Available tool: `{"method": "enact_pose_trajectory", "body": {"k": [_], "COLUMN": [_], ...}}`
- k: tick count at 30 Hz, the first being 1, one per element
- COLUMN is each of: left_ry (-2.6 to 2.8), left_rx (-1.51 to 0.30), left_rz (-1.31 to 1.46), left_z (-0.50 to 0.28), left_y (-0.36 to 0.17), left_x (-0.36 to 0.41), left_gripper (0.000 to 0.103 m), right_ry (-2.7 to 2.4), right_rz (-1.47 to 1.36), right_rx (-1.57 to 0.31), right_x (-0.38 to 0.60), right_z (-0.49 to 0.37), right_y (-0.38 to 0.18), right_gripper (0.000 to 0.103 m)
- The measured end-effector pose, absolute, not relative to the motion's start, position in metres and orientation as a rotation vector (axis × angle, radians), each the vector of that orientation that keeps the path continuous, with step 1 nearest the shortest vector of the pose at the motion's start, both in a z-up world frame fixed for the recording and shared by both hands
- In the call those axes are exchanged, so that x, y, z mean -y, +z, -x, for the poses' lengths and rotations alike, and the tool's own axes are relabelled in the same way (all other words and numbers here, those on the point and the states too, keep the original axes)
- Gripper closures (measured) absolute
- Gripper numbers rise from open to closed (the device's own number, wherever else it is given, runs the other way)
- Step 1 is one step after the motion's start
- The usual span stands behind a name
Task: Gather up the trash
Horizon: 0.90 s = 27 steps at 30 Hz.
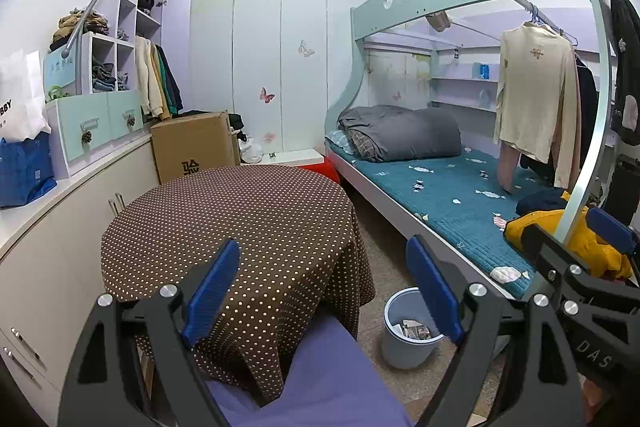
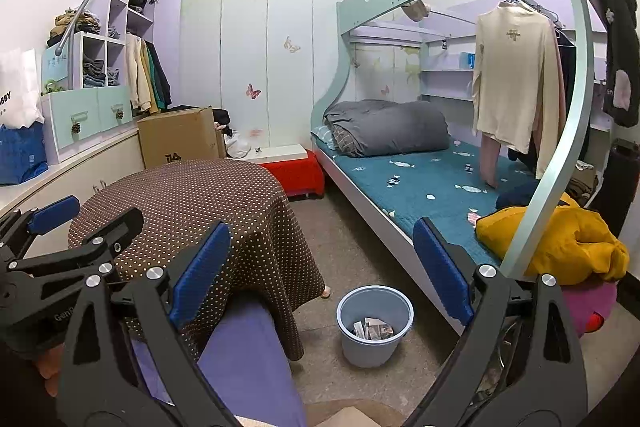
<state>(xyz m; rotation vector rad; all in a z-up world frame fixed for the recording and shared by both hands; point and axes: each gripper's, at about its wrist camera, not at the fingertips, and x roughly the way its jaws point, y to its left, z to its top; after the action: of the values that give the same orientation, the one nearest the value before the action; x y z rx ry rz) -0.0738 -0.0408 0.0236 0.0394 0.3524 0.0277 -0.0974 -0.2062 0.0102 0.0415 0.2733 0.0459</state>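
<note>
Two wrist cameras, side by side, both facing into the bedroom.

We look slightly downward along each hand-held gripper from just before the table [image 1: 240, 211]: our left view sits nearest it, our right view further toward the bed [image 2: 404, 183]. Both share the table, the bin [image 2: 374, 323] beside it, the bed beyond and the wardrobe [image 1: 260, 67] behind the table.
</note>
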Motion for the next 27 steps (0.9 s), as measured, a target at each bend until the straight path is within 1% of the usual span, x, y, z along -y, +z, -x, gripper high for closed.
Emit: {"method": "enact_pose_trajectory", "body": {"k": [27], "left_ry": [0.032], "left_rx": [-0.347], "left_rz": [-0.041], "left_z": [0.0779], "left_y": [0.0211], "left_x": [0.049], "left_gripper": [0.019], "right_ry": [0.044], "right_rz": [-0.036], "right_rx": [-0.267], "right_x": [0.2054], "right_z": [0.1008], "right_y": [0.0112], "right_gripper": [0.012]}}
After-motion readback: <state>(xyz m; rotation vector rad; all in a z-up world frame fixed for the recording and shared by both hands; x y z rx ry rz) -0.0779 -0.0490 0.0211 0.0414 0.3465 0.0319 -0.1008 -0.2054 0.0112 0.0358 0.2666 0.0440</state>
